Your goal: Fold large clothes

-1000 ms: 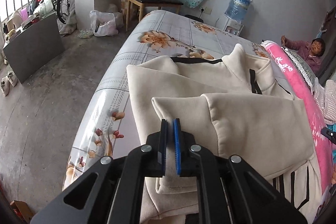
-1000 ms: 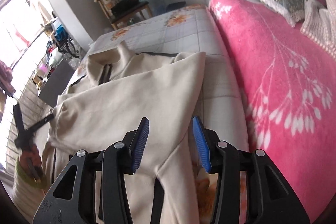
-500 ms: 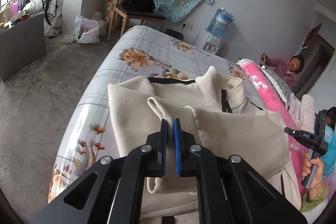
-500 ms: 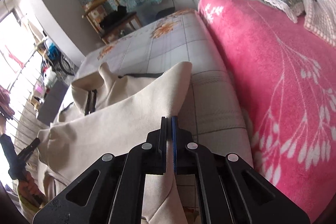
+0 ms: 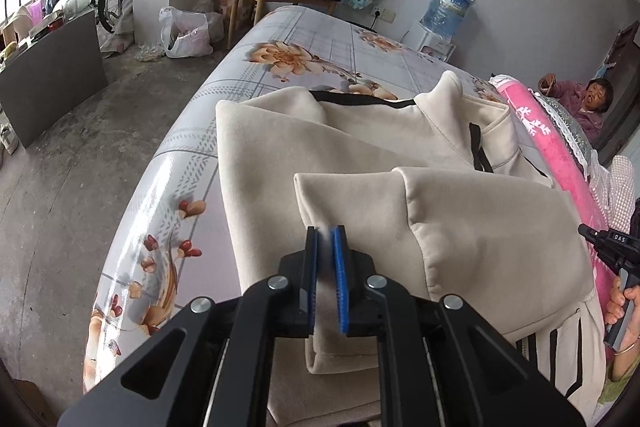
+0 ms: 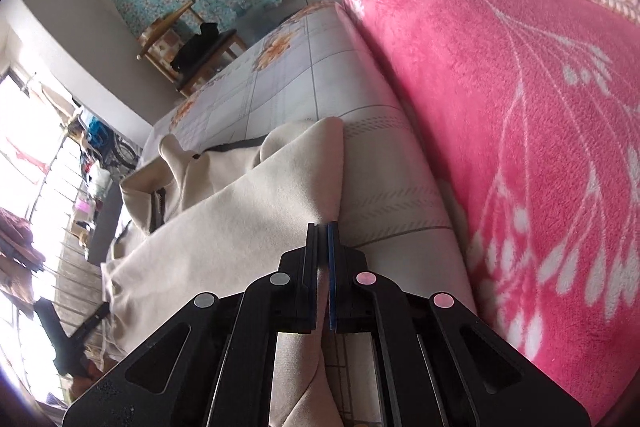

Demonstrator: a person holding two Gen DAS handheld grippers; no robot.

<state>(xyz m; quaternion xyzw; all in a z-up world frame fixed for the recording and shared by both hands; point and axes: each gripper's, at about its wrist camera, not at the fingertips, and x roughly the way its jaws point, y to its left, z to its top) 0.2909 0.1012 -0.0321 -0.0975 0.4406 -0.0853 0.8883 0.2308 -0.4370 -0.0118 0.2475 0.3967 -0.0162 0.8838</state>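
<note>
Holding the cream jacket point(image 5: 360, 163) flat on the bed point(image 5: 304, 39), I've got the right gripper point(image 6: 323, 227) clamped on its edge to carry a fold, while the left gripper point(image 5: 327, 231) is opening around the laid-down sleeve point(image 5: 344, 203).

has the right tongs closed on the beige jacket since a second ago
Yes. The right tongs, then open astride the beige jacket, are now shut on its edge, which sits nearer the pink blanket.
</note>
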